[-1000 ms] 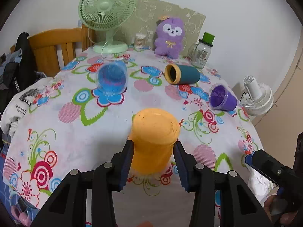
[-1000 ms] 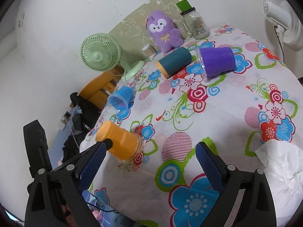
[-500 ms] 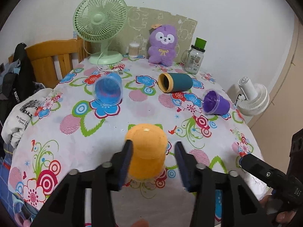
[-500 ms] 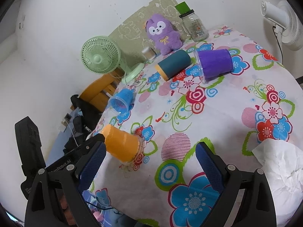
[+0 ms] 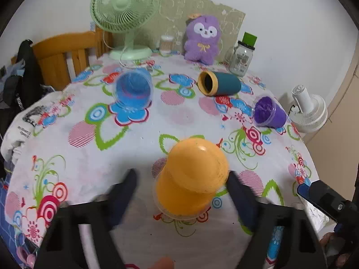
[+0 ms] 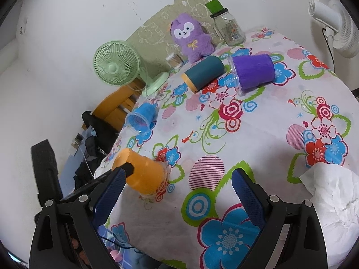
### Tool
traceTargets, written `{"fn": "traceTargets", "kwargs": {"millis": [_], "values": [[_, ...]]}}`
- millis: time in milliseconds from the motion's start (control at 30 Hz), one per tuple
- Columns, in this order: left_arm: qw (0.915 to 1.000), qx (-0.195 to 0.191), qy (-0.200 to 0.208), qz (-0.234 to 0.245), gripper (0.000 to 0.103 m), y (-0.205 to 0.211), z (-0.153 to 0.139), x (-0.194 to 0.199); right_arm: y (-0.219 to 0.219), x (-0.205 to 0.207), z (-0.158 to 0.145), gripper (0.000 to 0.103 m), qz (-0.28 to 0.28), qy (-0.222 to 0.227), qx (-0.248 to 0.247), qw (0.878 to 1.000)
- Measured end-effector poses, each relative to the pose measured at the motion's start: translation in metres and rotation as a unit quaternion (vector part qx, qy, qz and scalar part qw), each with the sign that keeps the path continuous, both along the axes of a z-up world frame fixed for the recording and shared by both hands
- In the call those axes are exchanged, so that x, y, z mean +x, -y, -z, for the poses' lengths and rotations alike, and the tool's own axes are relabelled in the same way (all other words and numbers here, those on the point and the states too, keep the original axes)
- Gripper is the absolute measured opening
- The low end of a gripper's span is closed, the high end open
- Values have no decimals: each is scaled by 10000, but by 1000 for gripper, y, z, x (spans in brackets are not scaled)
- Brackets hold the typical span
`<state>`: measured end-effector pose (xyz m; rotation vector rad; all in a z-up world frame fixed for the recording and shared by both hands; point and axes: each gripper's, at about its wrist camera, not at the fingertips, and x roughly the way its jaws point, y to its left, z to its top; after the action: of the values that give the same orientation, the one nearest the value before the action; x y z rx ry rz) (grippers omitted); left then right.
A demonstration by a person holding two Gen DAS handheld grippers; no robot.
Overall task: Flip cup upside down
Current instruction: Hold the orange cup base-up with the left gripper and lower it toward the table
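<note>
An orange cup (image 5: 190, 179) stands upside down on the flowered tablecloth (image 5: 89, 163), rim down, near the front edge. It also shows in the right wrist view (image 6: 143, 174). My left gripper (image 5: 181, 183) is open, its blurred fingers spread on either side of the cup and clear of it. My right gripper (image 6: 177, 190) is open and empty above the table's front part, right of the orange cup. A blue cup (image 5: 134, 89), a teal cup (image 5: 218, 83) and a purple cup (image 5: 268, 112) lie on their sides farther back.
A green fan (image 5: 125, 13), a purple plush toy (image 5: 202, 40), a glass jar (image 5: 242, 56) and a small pot (image 5: 167, 43) stand at the back. A wooden chair (image 5: 65, 53) with clothes is at left. A white fan (image 5: 307, 109) is at right. Crumpled tissue (image 6: 332, 192) lies front right.
My left gripper has opened and let go of the orange cup, which now stands rim down. The left gripper has pulled back slightly. The right gripper has barely moved.
</note>
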<state>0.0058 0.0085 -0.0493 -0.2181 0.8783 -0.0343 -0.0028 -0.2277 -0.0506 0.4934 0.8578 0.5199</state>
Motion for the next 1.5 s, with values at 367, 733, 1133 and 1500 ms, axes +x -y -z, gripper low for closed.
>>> {"fn": "traceTargets", "kwargs": {"millis": [367, 733, 1133, 1500], "values": [[9994, -48, 344, 0, 55, -5, -24, -8, -7, 3, 4, 97, -73, -40, -20, 10000], [9993, 244, 273, -104, 55, -5, -34, -10, -10, 3, 2, 97, -80, 10, -54, 10000], [9980, 305, 547, -107, 55, -4, -59, -8, -29, 23, -35, 97, -273, 534, -403, 9974], [9997, 140, 181, -72, 55, -5, -30, 4, -32, 27, -20, 97, -255, 302, -390, 9985]]}}
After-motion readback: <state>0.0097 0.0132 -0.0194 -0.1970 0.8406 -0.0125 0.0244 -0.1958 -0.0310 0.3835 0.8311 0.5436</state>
